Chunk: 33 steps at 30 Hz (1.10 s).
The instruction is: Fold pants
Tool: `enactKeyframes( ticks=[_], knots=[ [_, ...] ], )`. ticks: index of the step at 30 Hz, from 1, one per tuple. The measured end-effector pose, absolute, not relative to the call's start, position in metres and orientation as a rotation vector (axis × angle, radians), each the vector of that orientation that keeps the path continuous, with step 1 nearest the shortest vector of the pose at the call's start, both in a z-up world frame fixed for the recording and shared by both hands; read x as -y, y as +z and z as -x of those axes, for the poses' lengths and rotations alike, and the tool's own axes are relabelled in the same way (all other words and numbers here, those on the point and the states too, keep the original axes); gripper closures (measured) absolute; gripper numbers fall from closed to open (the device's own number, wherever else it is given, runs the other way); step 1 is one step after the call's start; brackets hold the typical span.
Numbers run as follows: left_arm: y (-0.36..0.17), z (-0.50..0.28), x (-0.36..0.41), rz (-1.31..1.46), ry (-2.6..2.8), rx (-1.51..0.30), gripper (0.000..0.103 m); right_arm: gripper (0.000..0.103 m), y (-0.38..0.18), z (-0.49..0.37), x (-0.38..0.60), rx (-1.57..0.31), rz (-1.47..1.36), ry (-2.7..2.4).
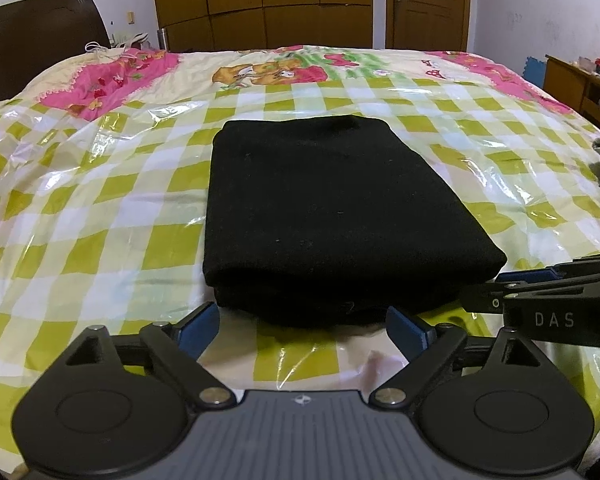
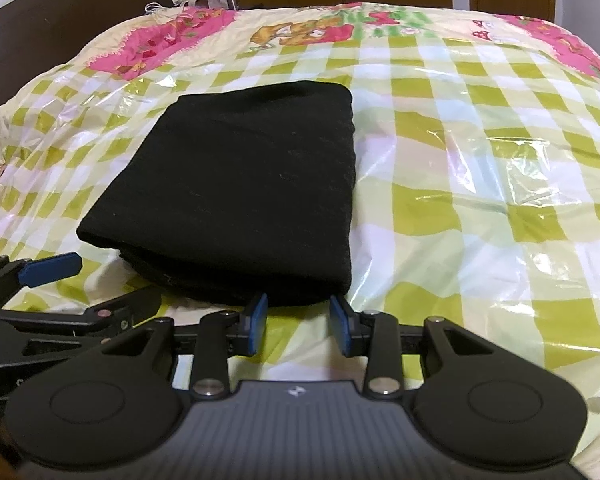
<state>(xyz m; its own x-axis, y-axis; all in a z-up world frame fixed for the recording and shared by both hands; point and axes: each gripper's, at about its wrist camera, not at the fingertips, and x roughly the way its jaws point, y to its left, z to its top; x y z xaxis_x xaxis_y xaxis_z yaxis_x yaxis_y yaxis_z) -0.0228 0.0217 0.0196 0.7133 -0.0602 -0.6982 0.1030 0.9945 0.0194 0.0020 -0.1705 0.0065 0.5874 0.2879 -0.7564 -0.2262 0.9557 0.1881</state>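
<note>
Black folded pants point(image 1: 332, 208), lengthwise away from claws

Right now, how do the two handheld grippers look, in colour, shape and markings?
Both the left gripper and the right gripper are black, with two round discs, hinged link arms, a ribbed grey centre plate bearing a small white logo, and blue pads on the jaws. The right gripper's side shows white letters "DAS".

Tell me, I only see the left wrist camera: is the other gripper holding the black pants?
Observer: No. In the right wrist view the right gripper has a gap between its blue pads, and nothing is in it.
Operator: Where is it pointing?
Observer: At the near edge of the folded pants, close to their right corner. The pads come just up to the cloth.
</note>
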Motion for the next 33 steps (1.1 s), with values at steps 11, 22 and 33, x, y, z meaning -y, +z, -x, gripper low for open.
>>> enactKeyframes(
  ticks=[11,22,33],
  knots=[
    [0.0176,0.0211,-0.0254,-0.032,-0.095,-0.784,0.000,0.067,0.0026,-0.0034,0.1683,-0.905,-0.059,0.293],
    [0.0170,0.0203,-0.0264,-0.019,-0.095,-0.790,0.000,0.065,0.0008,-0.0031,0.1662,-0.912,-0.040,0.292],
    [0.0144,0.0173,-0.0262,-0.013,-0.082,-0.823,0.000,0.064,0.0038,0.0050,0.1618,-0.903,-0.020,0.297]
  ],
)
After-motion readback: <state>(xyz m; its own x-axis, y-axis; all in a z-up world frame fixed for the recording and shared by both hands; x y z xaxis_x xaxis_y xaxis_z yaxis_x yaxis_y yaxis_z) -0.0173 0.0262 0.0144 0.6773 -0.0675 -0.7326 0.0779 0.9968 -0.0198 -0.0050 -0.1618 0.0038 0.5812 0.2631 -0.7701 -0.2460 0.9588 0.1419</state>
